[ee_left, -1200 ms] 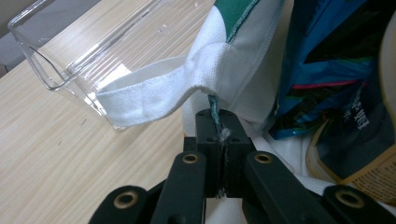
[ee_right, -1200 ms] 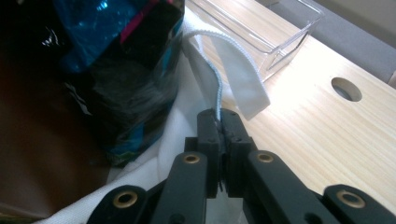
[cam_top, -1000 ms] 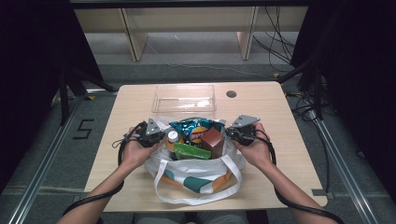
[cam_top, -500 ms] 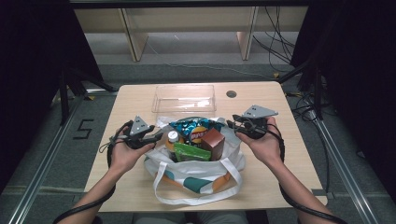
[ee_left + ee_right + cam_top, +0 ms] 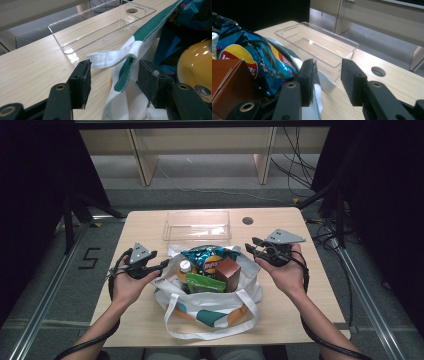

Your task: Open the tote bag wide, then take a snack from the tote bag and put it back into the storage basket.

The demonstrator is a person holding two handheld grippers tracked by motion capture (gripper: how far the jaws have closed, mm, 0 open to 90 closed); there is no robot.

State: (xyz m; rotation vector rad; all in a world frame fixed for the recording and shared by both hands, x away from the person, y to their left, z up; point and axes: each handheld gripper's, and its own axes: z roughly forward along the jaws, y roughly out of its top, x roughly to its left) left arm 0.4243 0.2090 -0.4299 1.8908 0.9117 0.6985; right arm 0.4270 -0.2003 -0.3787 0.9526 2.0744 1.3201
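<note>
My left hand-held gripper (image 5: 162, 265) and right hand-held gripper (image 5: 250, 248), jaws just opening and empty, flank the bag (image 5: 210, 302), spread wide for unpacking.

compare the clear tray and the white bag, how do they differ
The clear tray is rigid, see-through and holds nothing; the white bag is soft, opaque cloth with green trim, stuffed with a chips packet, a brown box and a bottle. The tray lies at the table's far side, the bag nearer the person, between both grippers. Both rest on the wooden table, tops open.
</note>
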